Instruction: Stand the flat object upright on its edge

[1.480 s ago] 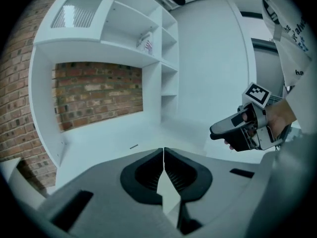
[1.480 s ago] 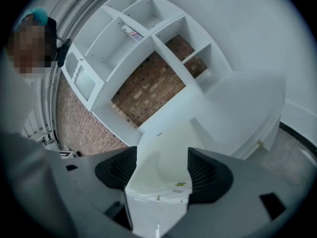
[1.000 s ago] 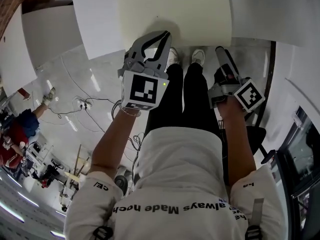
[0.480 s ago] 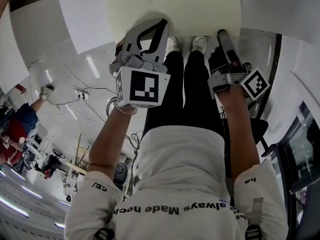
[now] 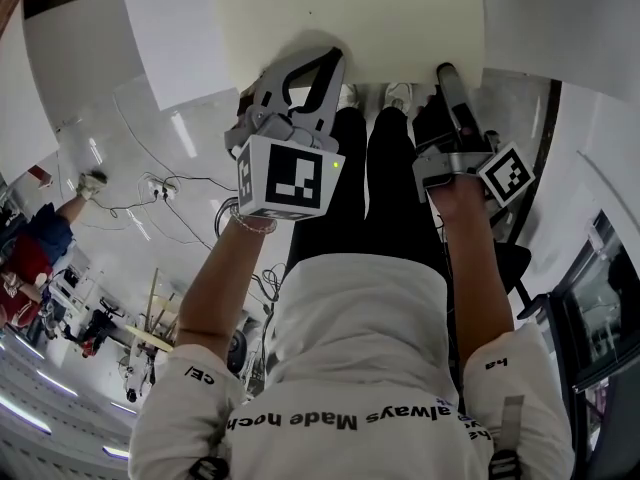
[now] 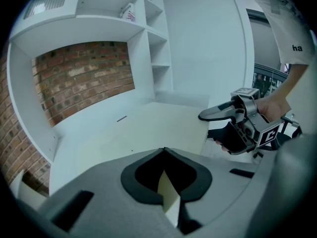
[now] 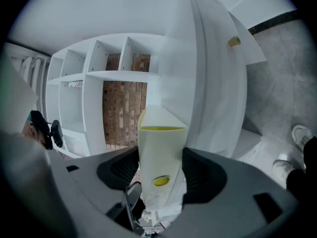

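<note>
White short-sleeved T-shirt (image 5: 360, 338) with a line of black lettering across it and a small black mark on each sleeve. Grey straps (image 5: 510, 423) with dark buckles at both shoulders. Black trousers (image 5: 385, 198), white shoes (image 5: 398, 95), thin bracelet (image 5: 250, 225) on the left wrist. Left gripper (image 5: 333, 60): pale grey shell, black-lined jaws, marker cube (image 5: 290, 178) in black-and-white squares with a small green light. Right gripper (image 5: 445, 71): dark jaws, grey body, second marker cube (image 5: 505, 175) in the same pattern.

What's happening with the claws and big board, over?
Left claw shut at near edge of large cream flat board. Right claw just closing, pads on that edge. Board lying flat. Nothing blocking.
</note>
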`<control>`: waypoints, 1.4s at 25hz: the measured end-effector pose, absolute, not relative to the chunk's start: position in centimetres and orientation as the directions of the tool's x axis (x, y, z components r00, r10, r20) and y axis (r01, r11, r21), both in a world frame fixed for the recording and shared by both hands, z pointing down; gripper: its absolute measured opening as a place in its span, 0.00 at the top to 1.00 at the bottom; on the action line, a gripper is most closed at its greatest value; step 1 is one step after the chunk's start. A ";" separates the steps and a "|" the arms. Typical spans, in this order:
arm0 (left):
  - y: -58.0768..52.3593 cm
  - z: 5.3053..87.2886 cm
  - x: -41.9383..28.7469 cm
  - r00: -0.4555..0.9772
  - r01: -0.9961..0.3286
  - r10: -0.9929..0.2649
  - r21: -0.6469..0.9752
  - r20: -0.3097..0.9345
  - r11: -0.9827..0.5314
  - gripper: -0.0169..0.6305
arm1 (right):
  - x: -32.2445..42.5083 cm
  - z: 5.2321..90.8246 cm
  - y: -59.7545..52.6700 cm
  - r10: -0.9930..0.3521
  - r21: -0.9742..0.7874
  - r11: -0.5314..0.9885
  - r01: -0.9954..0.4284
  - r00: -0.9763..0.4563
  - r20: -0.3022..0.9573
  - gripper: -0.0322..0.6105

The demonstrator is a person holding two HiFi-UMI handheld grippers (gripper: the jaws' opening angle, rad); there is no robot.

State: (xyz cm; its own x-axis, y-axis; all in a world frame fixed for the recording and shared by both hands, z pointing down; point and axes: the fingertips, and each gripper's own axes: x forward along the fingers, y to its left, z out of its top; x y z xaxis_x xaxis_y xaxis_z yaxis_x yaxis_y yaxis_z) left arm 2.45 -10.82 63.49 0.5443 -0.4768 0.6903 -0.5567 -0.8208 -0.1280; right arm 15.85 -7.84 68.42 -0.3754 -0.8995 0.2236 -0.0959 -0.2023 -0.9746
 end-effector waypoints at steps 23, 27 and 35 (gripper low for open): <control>-12.1 59.4 2.8 0.595 -0.615 -0.494 -0.036 0.635 -0.788 0.95 | 17.2 60.0 -10.5 -0.911 -0.912 -0.137 -0.386 -0.313 0.269 0.54; -12.4 58.3 2.8 0.613 -0.613 -0.493 -0.022 0.617 -0.790 0.94 | 17.4 57.3 -11.4 -0.917 -0.873 -0.101 -0.478 -0.295 0.268 0.54; -10.6 56.3 3.2 0.664 -0.569 -0.435 0.035 0.608 -0.821 0.63 | 15.8 53.2 -13.1 -0.918 -0.791 0.000 -0.612 -0.314 0.243 0.54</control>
State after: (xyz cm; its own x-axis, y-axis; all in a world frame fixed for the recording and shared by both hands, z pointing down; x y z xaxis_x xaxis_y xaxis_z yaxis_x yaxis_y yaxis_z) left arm 3.18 -10.58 56.30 0.6642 -0.4346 0.6082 -0.5692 -0.8214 0.0346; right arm 15.79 -13.10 53.18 -0.3141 -0.9178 0.2429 -0.6121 0.0002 -0.7907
